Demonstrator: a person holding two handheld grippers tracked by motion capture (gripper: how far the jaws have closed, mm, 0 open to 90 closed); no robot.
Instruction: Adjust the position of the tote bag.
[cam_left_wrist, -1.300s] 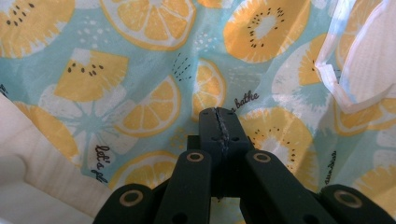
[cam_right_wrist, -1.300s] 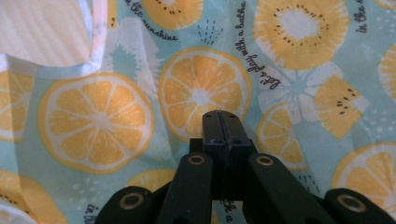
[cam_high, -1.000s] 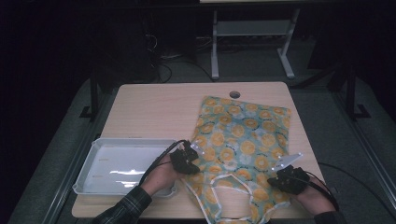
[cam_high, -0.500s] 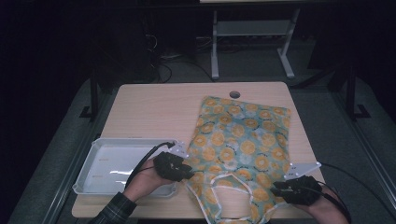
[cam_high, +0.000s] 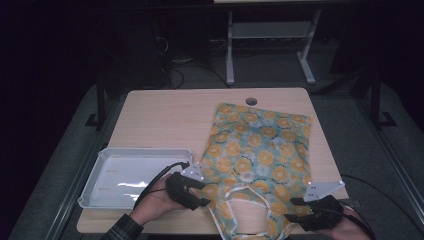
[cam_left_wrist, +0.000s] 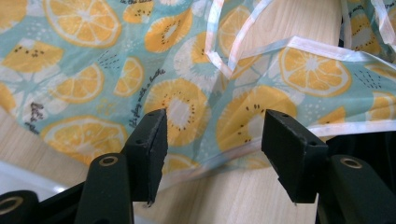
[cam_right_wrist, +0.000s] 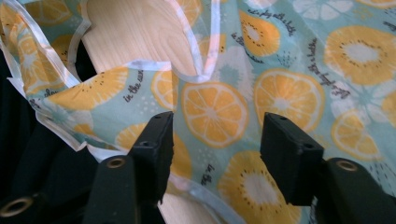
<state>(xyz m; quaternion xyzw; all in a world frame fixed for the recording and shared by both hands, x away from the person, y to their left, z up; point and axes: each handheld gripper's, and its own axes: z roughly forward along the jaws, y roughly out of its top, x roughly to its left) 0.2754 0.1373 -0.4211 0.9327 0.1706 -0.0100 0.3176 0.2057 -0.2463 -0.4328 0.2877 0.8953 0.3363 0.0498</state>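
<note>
High view: apron (cam_high: 257, 150) lengthwise, straps nearest.

A light wooden bench (cam_high: 170, 115) stands on grey floor (cam_high: 70, 150) before a white metal stand (cam_high: 270, 35) in darkness.

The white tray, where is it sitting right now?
In the high view, the white tray sits at the table's near-left corner, just left of the left gripper.

I see the apron (cam_high: 260, 155), a thin teal cloth printed with orange and kiwi slices and edged in white tape, lying flat at centre right of the high view, its white-trimmed straps looped at the bottom edge of the frame with bare wood showing through.
</note>
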